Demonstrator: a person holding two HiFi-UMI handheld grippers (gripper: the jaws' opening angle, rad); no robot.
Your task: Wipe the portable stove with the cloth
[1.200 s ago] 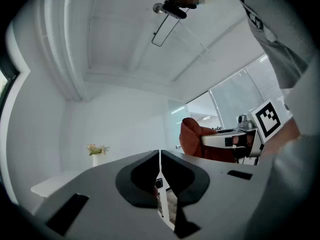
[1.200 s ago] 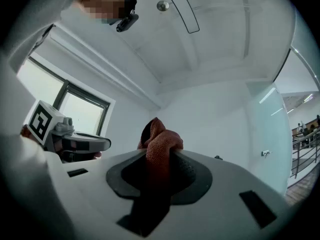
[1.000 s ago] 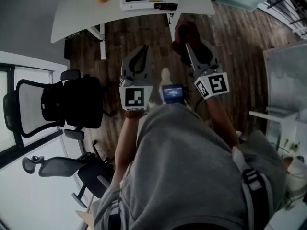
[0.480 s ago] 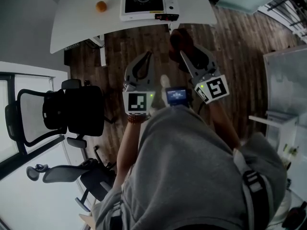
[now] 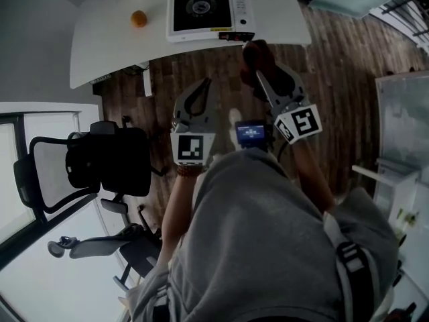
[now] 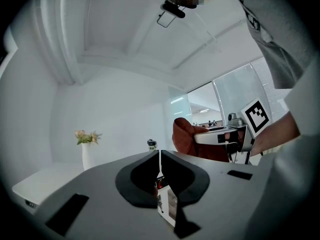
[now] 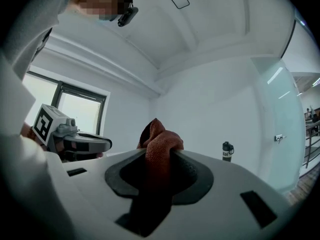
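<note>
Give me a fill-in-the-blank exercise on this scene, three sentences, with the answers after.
The right gripper is shut on a rust-red ____.
The left gripper, jaws shut, holds ____.
On the white table, left of the portable stove, lies a small round fruit coloured ____.
Missing: cloth; nothing; orange.

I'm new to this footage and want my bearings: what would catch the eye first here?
A rust-red cloth stands out, bunched in the shut right claw. In the head view, the portable stove sits just ahead of it near the edge of the white table, with a small orange round thing to the stove's left. The left claw is shut and empty, level beside the right one.
</note>
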